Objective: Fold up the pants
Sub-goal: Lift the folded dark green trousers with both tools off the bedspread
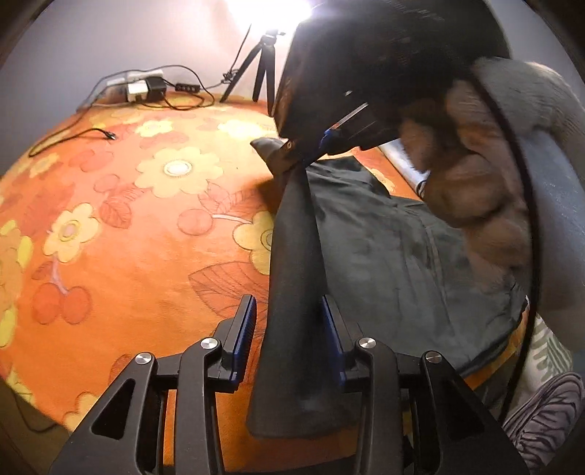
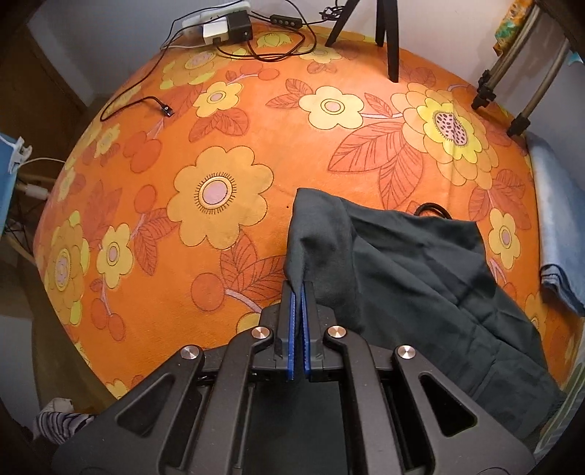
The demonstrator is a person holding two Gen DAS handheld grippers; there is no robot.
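Note:
Dark grey-green pants (image 2: 420, 274) lie spread on an orange flowered cover (image 2: 329, 175), toward the right. My right gripper (image 2: 299, 288) points steeply down and is shut on a raised corner of the pants. In the left wrist view that right gripper (image 1: 303, 149) holds the corner up, and a taut strip of the pants (image 1: 296, 274) runs from it down between the jaws of my left gripper (image 1: 289, 314). The left jaws stand apart. A gap shows between the strip and the left pad (image 1: 243, 329), so the strip is not pinched.
A power strip with adapters (image 2: 219, 25) and loose cables (image 2: 139, 102) lie at the far edge, beside black tripod legs (image 2: 391, 40). More tripod legs (image 2: 512, 95) and a blue cloth (image 2: 555, 234) sit at the right. A hand (image 1: 471, 182) holds the right gripper.

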